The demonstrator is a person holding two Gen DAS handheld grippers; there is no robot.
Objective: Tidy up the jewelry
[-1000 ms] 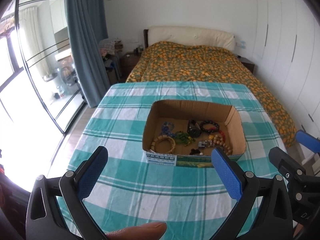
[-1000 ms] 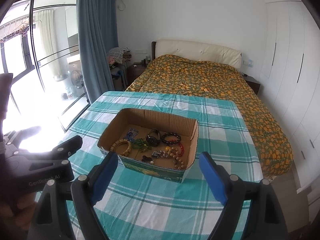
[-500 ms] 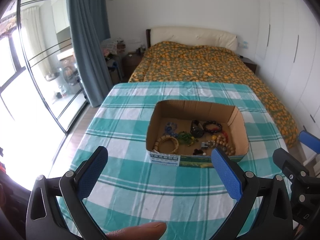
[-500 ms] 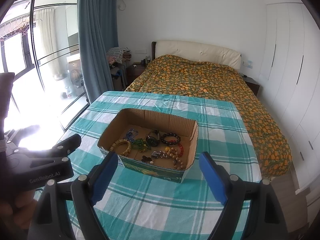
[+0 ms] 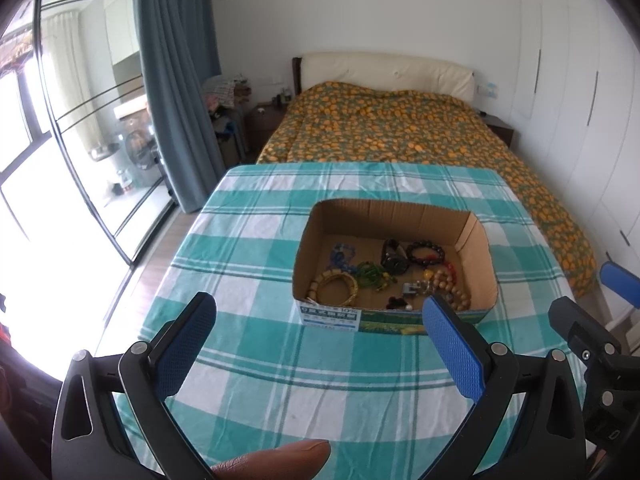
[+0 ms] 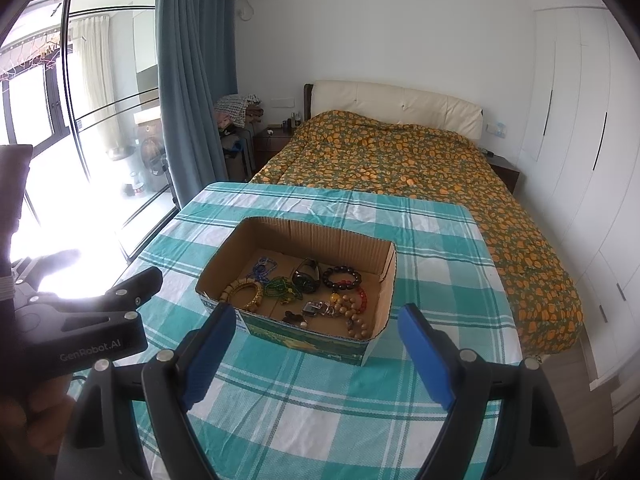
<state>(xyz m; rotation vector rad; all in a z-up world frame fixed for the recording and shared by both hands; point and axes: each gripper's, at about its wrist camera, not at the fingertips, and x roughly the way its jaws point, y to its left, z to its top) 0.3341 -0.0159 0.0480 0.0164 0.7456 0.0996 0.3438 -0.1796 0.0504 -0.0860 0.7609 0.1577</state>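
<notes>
- Hovering near desk's front edge: left gripper point(image 5: 320, 344), right gripper point(image 6: 316, 350), jaws spread, empty.
- Bracelets point(image 6: 342, 279) in box point(image 6: 380, 264): light, floppy, slippery; pinch the strand.

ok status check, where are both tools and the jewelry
Left tool open, empty, short of the box. Right tool open, empty, same. Jewelry all in the cardboard box on the checked cloth. Nothing in the way.
</notes>
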